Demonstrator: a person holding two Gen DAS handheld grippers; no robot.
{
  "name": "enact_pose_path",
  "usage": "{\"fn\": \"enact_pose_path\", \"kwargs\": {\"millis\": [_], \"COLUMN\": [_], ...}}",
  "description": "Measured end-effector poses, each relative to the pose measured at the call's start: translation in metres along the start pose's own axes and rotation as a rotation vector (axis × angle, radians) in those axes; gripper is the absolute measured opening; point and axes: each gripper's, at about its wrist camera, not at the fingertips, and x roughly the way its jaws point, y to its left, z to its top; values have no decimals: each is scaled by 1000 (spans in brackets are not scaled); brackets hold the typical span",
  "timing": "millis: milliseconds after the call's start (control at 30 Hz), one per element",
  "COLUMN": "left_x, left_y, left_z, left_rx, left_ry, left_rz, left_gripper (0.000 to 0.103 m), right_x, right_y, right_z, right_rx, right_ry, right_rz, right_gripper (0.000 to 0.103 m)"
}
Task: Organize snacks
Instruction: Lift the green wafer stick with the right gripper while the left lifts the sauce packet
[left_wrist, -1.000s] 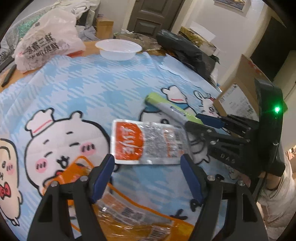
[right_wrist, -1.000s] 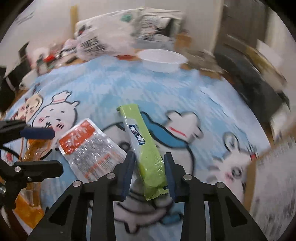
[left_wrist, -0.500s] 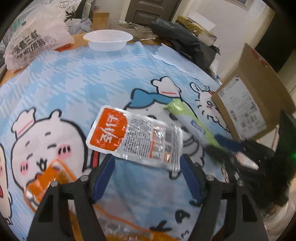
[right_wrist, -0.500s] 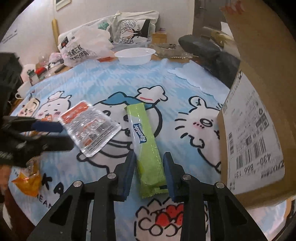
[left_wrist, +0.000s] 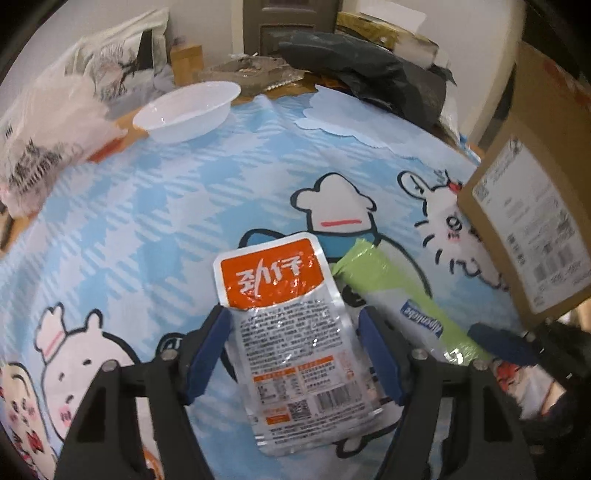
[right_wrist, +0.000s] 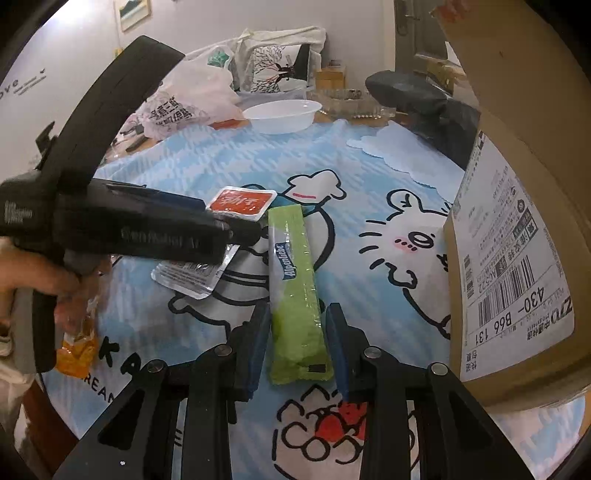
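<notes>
Organizing snacks, with 2 packets in hand at once, both carried over the blue checked cartoon-print tablecloth (left_wrist: 155, 206) toward the brown cardboard box with a white shipping label (right_wrist: 517, 258) at the right.

Left gripper (left_wrist: 291, 350): jaws closing, straddling the flat silver foil pouch with an orange header (left_wrist: 291, 325) across its width; pouch hangs tilted between the blue pads, clear of the cloth by the look of it, though firm pad contact cannot be confirmed, since a sliver of gap shows on each side. Held crosswise probably because the pouch is broad and limp, so the short axis gives the surest pinch.

Right gripper (right_wrist: 297, 345): clamped narrowly on the long lime-green candy-stick wrapper (right_wrist: 293, 295) near its crimped lower end, the rest pointing forward. Gripped near the tail, likely so the free end can go into the box first.

Box just beside the green wrapper, its opening out of sight. Round white plastic bowl (left_wrist: 188, 107) and a white printed plastic bag (right_wrist: 181, 107) sit well apart at the far edge, uninvolved. An orange translucent packet (right_wrist: 75, 350) remains on the cloth under the left hand (right_wrist: 40, 280), presumably the next to collect.
</notes>
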Motion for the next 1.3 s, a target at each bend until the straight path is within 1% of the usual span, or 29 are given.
{"fn": "enact_pose_path", "kwargs": {"millis": [167,300,333,367,433,633,700,733,800,900,1000,1067,1200,1233,1267,1300], "left_x": [-4,-12,-14,-15,-19,-29,-31,-32,-35,-39,-39,-38,-33,-32,-32,-33], "left_y": [-1,3,3,4,6,14,15,15,17,19,19,14,5,4,4,6], "left_z": [-7,-18,-20,-22,-26,-43,-48,-51,-57,-63,-62,-60,-55,-54,-54,-54], "left_rx": [26,43,53,65,71,40,31,23,10,-11,-37,-33,-18,-20,-25,-35], "left_ry": [-8,-6,-3,1,3,6,7,7,3,-10,-15,-13,-10,-15,-28,-37], "left_rz": [-1,-46,-56,-64,-72,-42,-34,-25,-5,-11,-11,-15,12,23,37,39], "left_gripper": [67,67,67,67,67,68,71,71,74,74,74,74,74,74,68,66], "right_x": [2,3,4,6,10,19,20,21,21,19,18,18,21,21,22,23], "right_y": [2,3,4,5,8,12,13,14,15,15,16,17,19,20,20,20], "right_z": [-2,2,4,5,8,14,15,15,15,13,12,12,16,17,19,20], "right_rx": [-1,2,-12,-24,-50,-82,-91,-98,-100,-96,-98,-99,-115,-119,-122,-125], "right_ry": [-6,-8,-2,4,14,-5,-9,-12,-18,-18,-15,-12,-1,1,4,5], "right_rz": [-6,3,2,6,16,-16,-22,-34,-46,-49,-47,-50,-59,-60,-60,-59], "right_gripper": [27,27,28,33,34,33,27,22,21,21,22,22,23,23,23,23]}}
